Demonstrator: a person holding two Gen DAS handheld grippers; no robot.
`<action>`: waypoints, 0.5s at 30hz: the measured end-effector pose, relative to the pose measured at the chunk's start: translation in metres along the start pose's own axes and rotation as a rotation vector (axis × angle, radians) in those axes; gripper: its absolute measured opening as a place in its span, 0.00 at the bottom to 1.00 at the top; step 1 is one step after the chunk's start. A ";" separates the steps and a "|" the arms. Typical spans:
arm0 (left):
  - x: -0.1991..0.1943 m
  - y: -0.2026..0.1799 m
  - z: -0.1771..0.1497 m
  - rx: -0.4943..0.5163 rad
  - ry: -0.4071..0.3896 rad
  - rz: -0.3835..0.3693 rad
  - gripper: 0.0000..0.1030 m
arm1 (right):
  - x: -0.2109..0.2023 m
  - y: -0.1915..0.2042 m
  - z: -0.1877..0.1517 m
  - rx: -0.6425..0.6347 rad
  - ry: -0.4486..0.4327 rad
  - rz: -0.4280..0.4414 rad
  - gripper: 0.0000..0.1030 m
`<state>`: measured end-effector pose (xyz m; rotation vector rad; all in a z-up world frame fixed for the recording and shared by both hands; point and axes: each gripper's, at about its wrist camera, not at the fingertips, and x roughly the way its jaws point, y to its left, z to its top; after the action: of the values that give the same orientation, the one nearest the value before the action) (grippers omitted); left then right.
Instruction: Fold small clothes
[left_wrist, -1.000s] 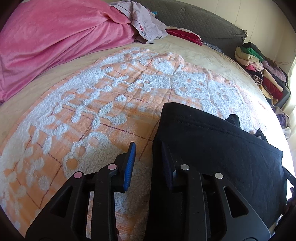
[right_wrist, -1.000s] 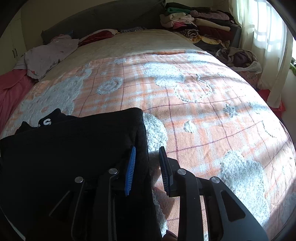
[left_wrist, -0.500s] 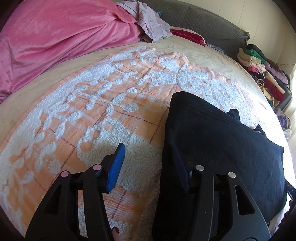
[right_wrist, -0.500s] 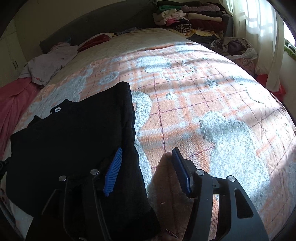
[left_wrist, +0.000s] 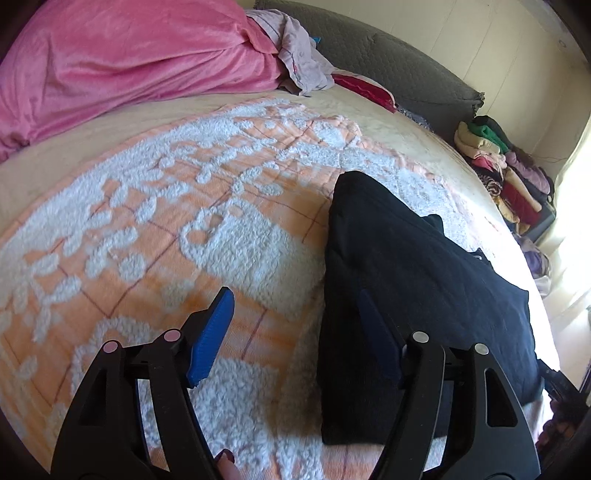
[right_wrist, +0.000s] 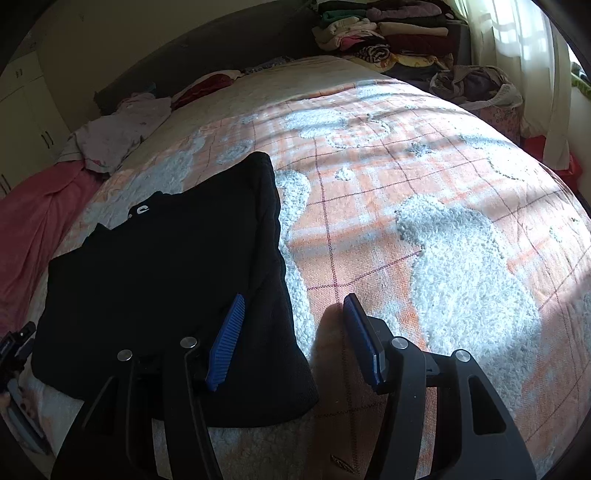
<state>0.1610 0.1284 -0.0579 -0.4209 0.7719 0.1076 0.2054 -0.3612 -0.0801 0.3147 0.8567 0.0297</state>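
A black garment (left_wrist: 424, 295) lies folded flat on the orange-and-white fleecy blanket (left_wrist: 166, 240). My left gripper (left_wrist: 295, 295) hovers at the garment's left edge with its jaws opening. Its right finger is over the black cloth, its left finger over the blanket, and neither pad presses on anything. In the right wrist view the same black garment (right_wrist: 166, 277) fills the left half. My right gripper (right_wrist: 294, 299) stands open at the garment's right edge, with the left finger above the cloth and the right finger above the blanket (right_wrist: 443, 240).
A pink cover (left_wrist: 129, 62) and a pale lilac garment (left_wrist: 299, 62) lie at the head of the bed, beside a red item (left_wrist: 365, 85). Stacked folded clothes (right_wrist: 388, 37) and a laundry heap (right_wrist: 476, 85) sit past the far right corner by the curtain.
Both grippers' jaws have spread apart from nearly shut. Each has drawn back along the bed, so more of the black garment shows, lying flat.
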 end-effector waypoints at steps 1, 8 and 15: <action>-0.001 0.001 -0.002 -0.006 0.007 -0.012 0.61 | -0.002 -0.001 0.000 0.004 0.001 0.011 0.53; -0.004 -0.008 -0.016 0.012 0.051 -0.028 0.59 | -0.007 0.002 -0.009 -0.007 0.010 0.075 0.52; -0.003 -0.005 -0.023 -0.038 0.085 -0.068 0.25 | -0.007 0.001 -0.016 0.010 0.016 0.134 0.36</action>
<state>0.1452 0.1148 -0.0694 -0.4895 0.8397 0.0407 0.1895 -0.3572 -0.0845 0.3809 0.8512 0.1526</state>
